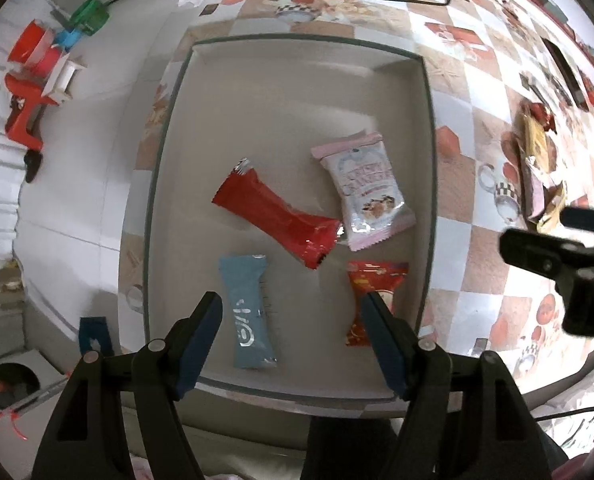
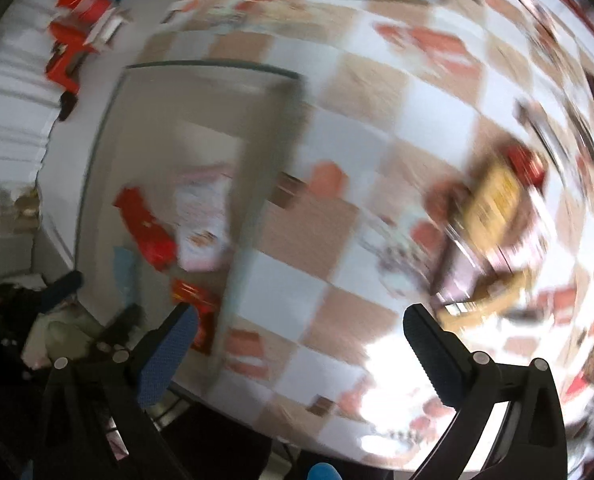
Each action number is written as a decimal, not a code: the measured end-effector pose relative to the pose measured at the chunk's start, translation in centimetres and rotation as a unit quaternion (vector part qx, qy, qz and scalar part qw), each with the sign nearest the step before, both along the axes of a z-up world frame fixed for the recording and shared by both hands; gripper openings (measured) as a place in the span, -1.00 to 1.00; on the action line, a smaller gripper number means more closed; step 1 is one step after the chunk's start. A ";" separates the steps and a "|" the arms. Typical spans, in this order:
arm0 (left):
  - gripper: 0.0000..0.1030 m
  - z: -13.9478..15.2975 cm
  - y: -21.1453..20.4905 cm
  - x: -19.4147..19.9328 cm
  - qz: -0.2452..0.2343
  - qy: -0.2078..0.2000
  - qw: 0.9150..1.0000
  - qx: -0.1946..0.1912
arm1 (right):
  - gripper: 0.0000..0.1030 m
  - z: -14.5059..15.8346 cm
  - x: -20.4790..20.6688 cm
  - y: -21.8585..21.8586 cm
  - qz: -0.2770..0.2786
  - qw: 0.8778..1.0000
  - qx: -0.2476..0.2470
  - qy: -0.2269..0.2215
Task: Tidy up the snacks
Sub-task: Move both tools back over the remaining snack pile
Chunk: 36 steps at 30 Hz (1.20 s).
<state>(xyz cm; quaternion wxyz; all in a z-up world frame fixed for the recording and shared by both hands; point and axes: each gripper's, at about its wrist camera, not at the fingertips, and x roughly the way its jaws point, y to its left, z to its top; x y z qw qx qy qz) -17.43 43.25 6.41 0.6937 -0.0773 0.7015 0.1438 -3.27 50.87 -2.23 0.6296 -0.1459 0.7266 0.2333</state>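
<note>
At the bottom of the left wrist view, the left gripper (image 1: 291, 314) hangs released over the shallow grey rectangular tray (image 1: 428, 152), nothing between its blue pads. Just under it lie the light blue foil bar (image 1: 249, 312) and the small red-orange packet (image 1: 371, 300). Higher in the frame are the long glossy red wrapper (image 1: 275, 218) and the white-pink crinkled cracker pouch (image 1: 367, 190), their ends touching.

So 4 snacks are in the tray; I judge the step is fetching the next one.

The right gripper (image 2: 301, 328) is spread wide and empty above the checkered tablecloth (image 2: 337, 160). The blurred pile of yellow and brown snack packets (image 2: 493, 216) waits at middle right; the next move needs a steady descent and a gentle pinch on slippery foil.
</note>
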 end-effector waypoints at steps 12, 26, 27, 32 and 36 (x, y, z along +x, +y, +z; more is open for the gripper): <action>0.50 1.7 -4.5 1.3 -0.067 0.007 0.997 0.029 | 1.00 -3.7 1.9 -13.4 -0.211 0.973 -0.005 0.088; 0.53 2.5 -6.7 2.3 -0.085 0.010 0.995 0.048 | 1.00 -4.2 1.9 -15.5 -0.216 0.971 0.003 0.101; 0.53 2.5 -6.8 2.3 -0.085 0.010 0.995 0.048 | 1.00 -4.3 2.2 -15.7 -0.218 0.971 0.004 0.102; 0.54 2.4 -6.9 2.3 -0.083 0.014 0.995 0.049 | 1.00 -4.7 2.6 -16.3 -0.224 0.969 0.002 0.107; 0.54 2.3 -7.0 2.3 -0.082 0.019 0.995 0.049 | 1.00 -5.0 2.6 -16.7 -0.225 0.968 0.001 0.114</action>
